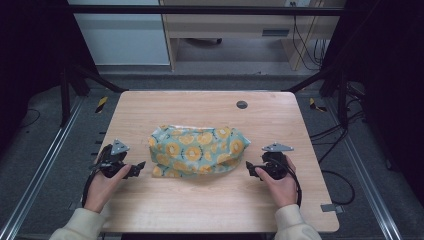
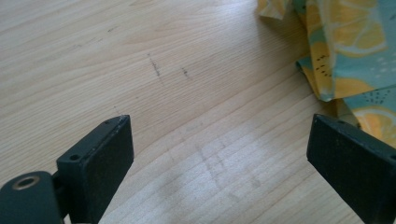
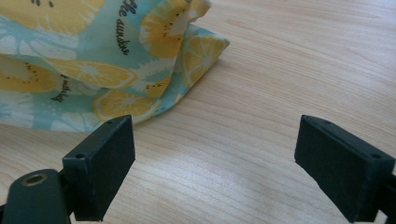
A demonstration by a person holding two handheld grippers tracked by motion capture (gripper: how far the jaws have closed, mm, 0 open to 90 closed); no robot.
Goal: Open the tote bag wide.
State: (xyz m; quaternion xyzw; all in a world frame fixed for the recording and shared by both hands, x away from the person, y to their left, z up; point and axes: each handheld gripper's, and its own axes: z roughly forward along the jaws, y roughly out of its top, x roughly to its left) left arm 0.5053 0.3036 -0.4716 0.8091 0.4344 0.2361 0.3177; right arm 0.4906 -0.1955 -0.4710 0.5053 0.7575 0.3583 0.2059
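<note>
at the left of the high view the left hand-held gripper (image 1: 141,165) is waiting, jaws spread, beside the lemon-print cloth (image 1: 197,149) bunching at centre of the tabletop (image 1: 210,200); soft and light, it is probably offering its corners as holds; the right hand-held gripper (image 1: 248,167) is waiting spread too, nothing blocking.

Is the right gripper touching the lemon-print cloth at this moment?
Apart. In the right gripper view the right gripper stands open over bare table, and a strip of wood shows between its jaws and the cloth.
</note>
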